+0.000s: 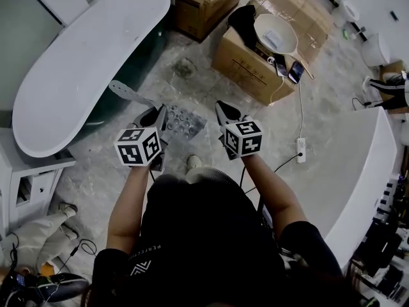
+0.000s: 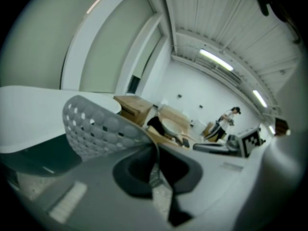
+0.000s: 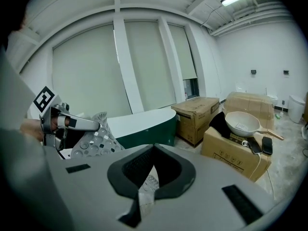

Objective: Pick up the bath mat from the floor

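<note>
— Both ends gripped?
— Yep. My L gripper [image 1: 155,116] is pinching the bath mat [image 1: 183,121] edge, R gripper [image 1: 227,112] is pinching the other; it's hanging btwn them, looking clear of the floor [image 1: 319,126].
— Next?
— Prob. lifting higher, both pinches tight.

The left gripper [image 2: 155,150] clamps an edge of the grey bath mat [image 2: 96,129], whose dotted sheet arches up leftward.

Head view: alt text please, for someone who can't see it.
Looking steeply down, a person holds a grey dotted bath mat up off the floor, pinched by the left claw and the right claw, both shut on it. A white bathtub lies at left; cardboard boxes, one carrying a white basin, stand ahead.
</note>
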The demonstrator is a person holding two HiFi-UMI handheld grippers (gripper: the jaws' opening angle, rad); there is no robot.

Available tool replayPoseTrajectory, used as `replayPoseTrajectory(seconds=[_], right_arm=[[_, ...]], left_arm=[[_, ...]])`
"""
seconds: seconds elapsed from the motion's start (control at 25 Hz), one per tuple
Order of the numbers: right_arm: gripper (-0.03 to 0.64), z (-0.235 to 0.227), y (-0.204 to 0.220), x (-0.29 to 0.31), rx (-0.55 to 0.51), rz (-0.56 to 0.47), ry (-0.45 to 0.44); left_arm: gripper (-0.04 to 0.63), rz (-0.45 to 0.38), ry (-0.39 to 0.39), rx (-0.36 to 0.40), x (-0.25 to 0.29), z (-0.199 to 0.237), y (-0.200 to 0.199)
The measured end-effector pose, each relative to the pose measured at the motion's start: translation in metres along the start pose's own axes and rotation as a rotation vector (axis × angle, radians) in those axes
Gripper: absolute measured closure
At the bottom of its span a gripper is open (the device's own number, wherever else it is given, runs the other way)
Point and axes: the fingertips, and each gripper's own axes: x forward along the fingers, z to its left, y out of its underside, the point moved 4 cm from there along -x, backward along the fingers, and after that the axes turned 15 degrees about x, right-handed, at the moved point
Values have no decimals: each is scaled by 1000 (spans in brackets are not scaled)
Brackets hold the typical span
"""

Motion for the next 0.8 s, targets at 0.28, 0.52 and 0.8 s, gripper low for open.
replayPoseTrajectory(seconds=[0.28,0.52,0.8], right_arm=[[617,7,1,4,-9,8,-13],[617,2,2,2,-6,12,-6],[618,0,5,4,-6,18,7]], left_arm=[[572,-20,-12,-3,-5,4,-6],[572,-20,-6,-2,-2,1,-7],[572,-2,8,-2,3,0,-3]])
